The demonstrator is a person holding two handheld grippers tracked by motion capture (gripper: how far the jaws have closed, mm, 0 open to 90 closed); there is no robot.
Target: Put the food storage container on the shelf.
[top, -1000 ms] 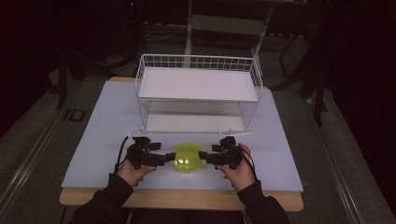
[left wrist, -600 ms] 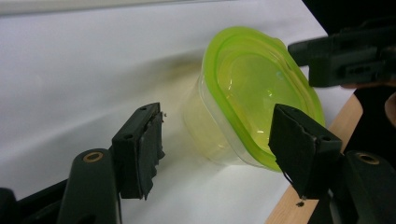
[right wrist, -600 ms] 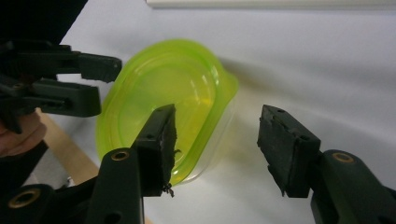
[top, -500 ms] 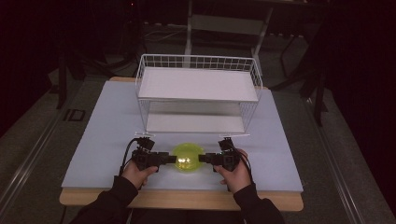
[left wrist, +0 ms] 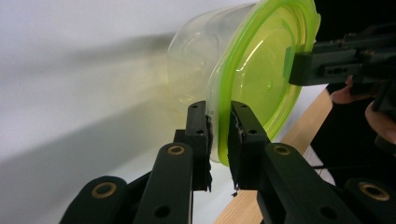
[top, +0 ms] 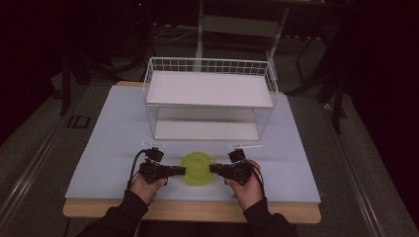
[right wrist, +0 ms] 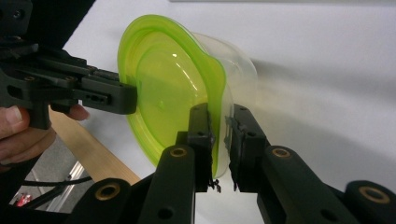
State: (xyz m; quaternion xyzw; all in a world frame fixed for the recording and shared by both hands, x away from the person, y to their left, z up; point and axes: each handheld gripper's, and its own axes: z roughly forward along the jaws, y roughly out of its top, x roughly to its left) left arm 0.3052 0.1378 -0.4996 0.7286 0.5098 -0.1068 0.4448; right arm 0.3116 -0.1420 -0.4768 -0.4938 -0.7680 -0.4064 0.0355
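We are seeing our left gripper [top: 179,171] pinching the left rim of a round tub [top: 198,168], clear plastic with a glossy lime-green lid [left wrist: 261,84] (the lid's edge is sitting between the black jaws). The tub is resting near the front edge of the pale, matte table [top: 108,143], in front of a white wire rack [top: 209,98]. Our right gripper [top: 215,169] is clamping the opposite rim the same way. The tub's inside is looking blurred. Both hands are lying low, jaws pointing inward at each other.
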